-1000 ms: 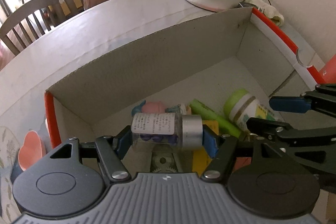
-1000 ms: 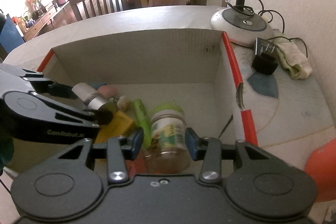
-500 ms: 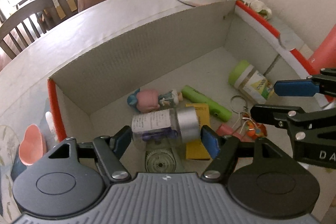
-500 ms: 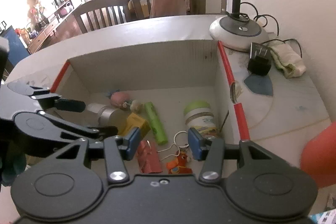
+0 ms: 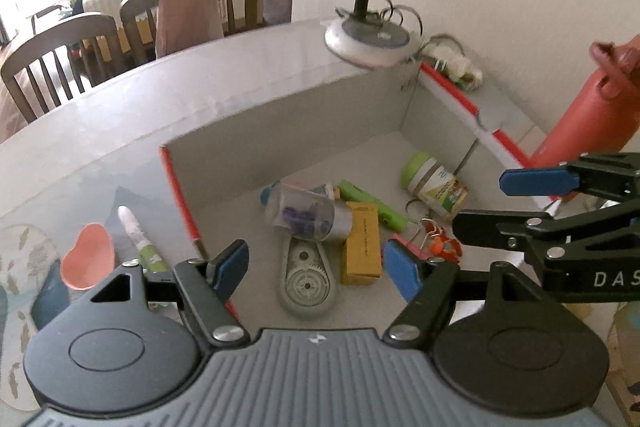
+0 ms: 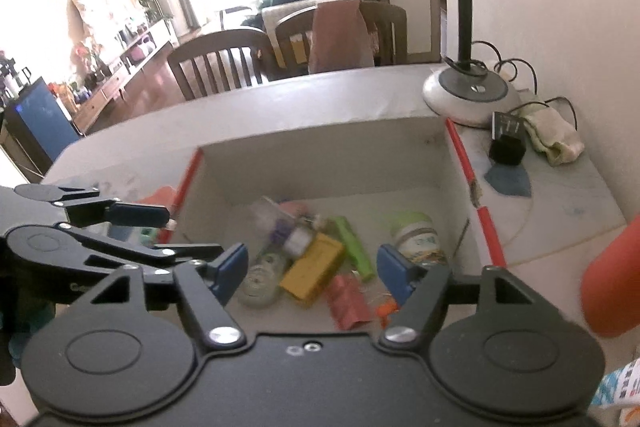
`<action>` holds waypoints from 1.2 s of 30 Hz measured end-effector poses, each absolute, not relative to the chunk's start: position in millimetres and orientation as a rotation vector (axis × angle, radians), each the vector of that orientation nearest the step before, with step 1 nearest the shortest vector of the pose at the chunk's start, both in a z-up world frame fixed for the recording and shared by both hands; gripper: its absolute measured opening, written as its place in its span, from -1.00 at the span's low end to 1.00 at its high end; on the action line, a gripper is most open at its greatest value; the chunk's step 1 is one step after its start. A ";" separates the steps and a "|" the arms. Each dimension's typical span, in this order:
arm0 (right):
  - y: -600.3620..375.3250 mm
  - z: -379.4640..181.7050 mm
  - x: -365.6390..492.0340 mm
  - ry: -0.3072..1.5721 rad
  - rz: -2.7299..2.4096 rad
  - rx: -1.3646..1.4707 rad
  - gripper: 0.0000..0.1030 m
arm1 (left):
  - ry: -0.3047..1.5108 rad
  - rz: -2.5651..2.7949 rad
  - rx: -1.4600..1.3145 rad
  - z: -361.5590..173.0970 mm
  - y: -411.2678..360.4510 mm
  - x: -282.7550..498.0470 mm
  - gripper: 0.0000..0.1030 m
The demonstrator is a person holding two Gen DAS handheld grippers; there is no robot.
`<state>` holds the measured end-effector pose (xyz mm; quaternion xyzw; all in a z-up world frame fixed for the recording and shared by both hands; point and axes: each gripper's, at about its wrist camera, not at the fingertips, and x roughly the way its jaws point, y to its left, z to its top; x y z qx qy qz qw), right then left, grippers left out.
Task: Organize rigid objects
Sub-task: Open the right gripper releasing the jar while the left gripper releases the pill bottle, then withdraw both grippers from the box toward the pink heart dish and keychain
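An open cardboard box (image 5: pixel 300 131) (image 6: pixel 320 155) with red edges holds several small items. A clear jar with a silver lid (image 5: pixel 308 217) (image 6: pixel 280 223) lies on its side among them, partly over a grey correction tape dispenser (image 5: pixel 306 275). A green-lidded jar (image 5: pixel 434 185) (image 6: pixel 418 237) lies near the right wall, beside a green marker (image 5: pixel 372 203) and a yellow carton (image 5: pixel 362 247). My left gripper (image 5: pixel 316 271) (image 6: pixel 168 231) hangs open above the box, holding nothing. My right gripper (image 6: pixel 312 273) (image 5: pixel 520 205) is above the box too; its jaws are opening with nothing between them.
A desk lamp base (image 5: pixel 372 41) (image 6: pixel 470 95) stands behind the box. An orange-red bottle (image 5: pixel 588 115) rises to the right. A white pen (image 5: pixel 138 239) and a pink dish (image 5: pixel 88 259) lie left of the box. A black charger (image 6: pixel 508 139) and wooden chairs lie beyond.
The left gripper let go of the clear jar, which now lies in the box. The right gripper released the green-lidded jar and spread wider. Both grippers rose and drew back.
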<state>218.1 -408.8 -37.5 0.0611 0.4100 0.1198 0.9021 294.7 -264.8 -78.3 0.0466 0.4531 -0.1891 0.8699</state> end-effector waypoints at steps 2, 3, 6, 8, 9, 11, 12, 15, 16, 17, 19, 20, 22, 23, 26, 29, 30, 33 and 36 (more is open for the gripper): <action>-402.3 -32.3 213.6 0.837 0.252 0.135 0.43 | 0.922 -0.403 0.089 -68.7 -253.4 286.6 0.44; -398.1 -29.5 211.2 0.830 0.254 0.138 0.45 | 0.909 -0.405 0.088 -63.8 -247.9 282.8 0.44; -384.6 -23.2 204.8 0.816 0.263 0.146 0.50 | 0.875 -0.401 0.084 -52.6 -230.7 270.3 0.44; -375.0 -19.6 200.2 0.807 0.268 0.150 0.55 | 0.857 -0.403 0.069 -44.7 -216.1 263.7 0.44; -369.3 -18.6 198.7 0.804 0.272 0.151 0.59 | 0.850 -0.400 0.068 -41.9 -210.2 261.3 0.44; -357.9 -17.7 196.3 0.800 0.282 0.150 0.62 | 0.836 -0.394 0.059 -36.6 -194.5 256.0 0.44; -351.5 -17.1 195.2 0.798 0.287 0.149 0.63 | 0.834 -0.392 0.052 -34.3 -187.7 254.3 0.44; -331.5 -17.4 191.1 0.797 0.304 0.141 0.66 | 0.827 -0.384 0.036 -29.7 -164.4 249.2 0.48; -325.4 -17.9 190.4 0.799 0.309 0.140 0.68 | 0.825 -0.378 0.035 -29.1 -158.2 248.6 0.54; -318.6 -18.6 190.0 0.800 0.315 0.139 0.69 | 0.818 -0.373 0.033 -28.2 -149.6 247.5 0.54; -304.4 -20.4 188.7 0.800 0.324 0.127 0.71 | 0.818 -0.364 0.028 -28.2 -135.0 246.2 0.54; -298.2 -20.9 188.7 0.799 0.327 0.121 0.72 | 0.819 -0.359 0.027 -28.7 -127.7 246.1 0.54; -283.7 -22.1 188.5 0.797 0.337 0.113 0.78 | 0.823 -0.352 0.029 -31.2 -114.7 247.1 0.54; -275.7 -23.0 188.7 0.798 0.343 0.110 0.79 | 0.826 -0.347 0.030 -33.0 -109.3 247.7 0.55; -252.9 -25.6 187.2 0.796 0.360 0.093 0.85 | 0.838 -0.334 0.027 -38.9 -90.7 253.4 0.55; -231.9 -30.3 187.0 0.799 0.373 0.076 0.87 | 0.856 -0.322 0.008 -47.1 -73.3 260.7 0.67; -224.9 -33.1 188.5 0.805 0.378 0.076 0.87 | 0.859 -0.322 0.000 -50.0 -67.5 263.9 0.71; -207.4 -41.7 192.4 0.825 0.379 0.072 0.87 | 0.865 -0.303 0.003 -59.0 -54.6 275.2 0.74; -192.0 -54.0 197.8 0.845 0.372 0.072 0.87 | 0.875 -0.291 -0.015 -69.0 -43.1 287.2 0.75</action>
